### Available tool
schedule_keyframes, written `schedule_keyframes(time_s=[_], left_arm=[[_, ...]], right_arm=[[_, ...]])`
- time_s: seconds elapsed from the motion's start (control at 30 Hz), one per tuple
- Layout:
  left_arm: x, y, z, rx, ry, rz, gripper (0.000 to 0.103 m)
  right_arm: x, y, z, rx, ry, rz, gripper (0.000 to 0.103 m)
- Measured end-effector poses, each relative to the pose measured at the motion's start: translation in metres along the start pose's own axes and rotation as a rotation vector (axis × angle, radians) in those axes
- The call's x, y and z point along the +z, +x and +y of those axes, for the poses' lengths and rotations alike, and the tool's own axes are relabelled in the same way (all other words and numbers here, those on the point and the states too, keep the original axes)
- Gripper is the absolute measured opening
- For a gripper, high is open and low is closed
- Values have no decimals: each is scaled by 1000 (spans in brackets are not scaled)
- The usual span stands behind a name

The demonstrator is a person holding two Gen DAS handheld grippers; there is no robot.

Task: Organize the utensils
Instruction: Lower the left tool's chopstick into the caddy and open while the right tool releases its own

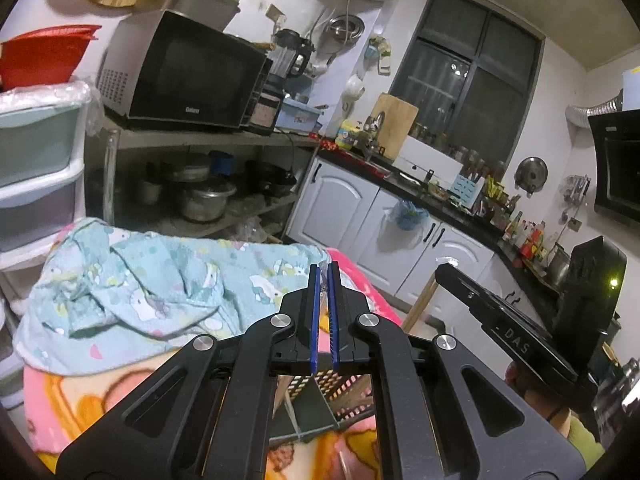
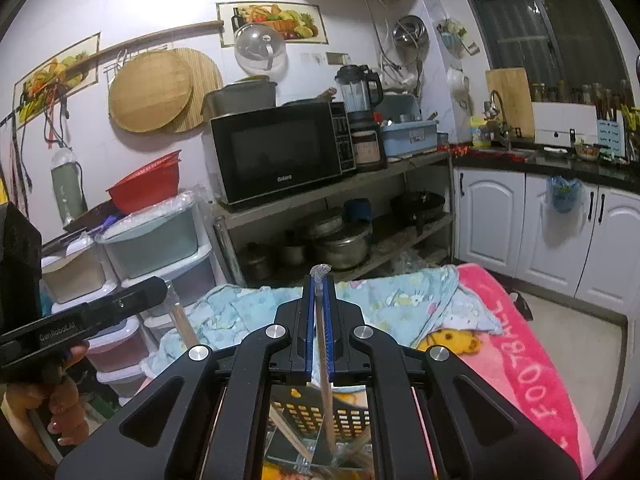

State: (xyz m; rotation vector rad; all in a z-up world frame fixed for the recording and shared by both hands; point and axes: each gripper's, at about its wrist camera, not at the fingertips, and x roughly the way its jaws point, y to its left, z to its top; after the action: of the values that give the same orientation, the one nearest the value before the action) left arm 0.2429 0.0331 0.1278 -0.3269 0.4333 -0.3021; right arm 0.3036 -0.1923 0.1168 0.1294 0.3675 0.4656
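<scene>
The pink blanket [image 2: 532, 360] covers the table, and a crumpled blue cloth [image 1: 132, 288] lies on its far end. Above the blanket's near end sits a perforated utensil holder [image 2: 344, 416], seen under both tools. The right gripper [image 2: 319, 320] hangs over that holder, clamped on a wrapped utensil [image 2: 322, 344]. The left gripper [image 1: 325, 316], beside it, is pressed nearly closed; whether it holds anything, I cannot tell.

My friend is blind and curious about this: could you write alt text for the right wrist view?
A black two-finger right gripper with blue pads is shut on a thin pale plastic-wrapped utensil, held over a black perforated organizer basket. Beyond lie a light blue cartoon-print cloth on a pink blanket, and a cluttered kitchen with a black microwave.
</scene>
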Motion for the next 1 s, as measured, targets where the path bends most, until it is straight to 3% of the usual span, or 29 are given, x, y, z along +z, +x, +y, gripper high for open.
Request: schedule_keyframes(time_s=[0.1, 0.13, 0.2, 0.27, 0.33, 0.53, 0.8, 1.0], left_arm=[[-5, 2, 2, 4, -5, 14, 2], [-7, 2, 3, 8, -3, 17, 3], [-9, 0, 4, 16, -1, 16, 17], [-10, -4, 6, 27, -3, 11, 28], [-11, -9, 8, 35, -5, 6, 31], [-11, -26, 13, 72, -14, -20, 53], [-19, -48, 19, 97, -26, -22, 90], [-32, -58, 21, 123, -14, 2, 92]], right_arm=[[-7, 4, 0, -5, 1, 20, 8], [-9, 4, -1, -12, 1, 25, 18], [-13, 2, -2, -16, 8, 29, 33], [-16, -1, -3, -19, 10, 30, 34], [-18, -5, -3, -26, 8, 31, 40], [-25, -24, -14, -40, 53, 27, 48], [-38, -49, -16, -58, 44, 34, 56], [-53, -65, -14, -76, 23, 48, 66]])
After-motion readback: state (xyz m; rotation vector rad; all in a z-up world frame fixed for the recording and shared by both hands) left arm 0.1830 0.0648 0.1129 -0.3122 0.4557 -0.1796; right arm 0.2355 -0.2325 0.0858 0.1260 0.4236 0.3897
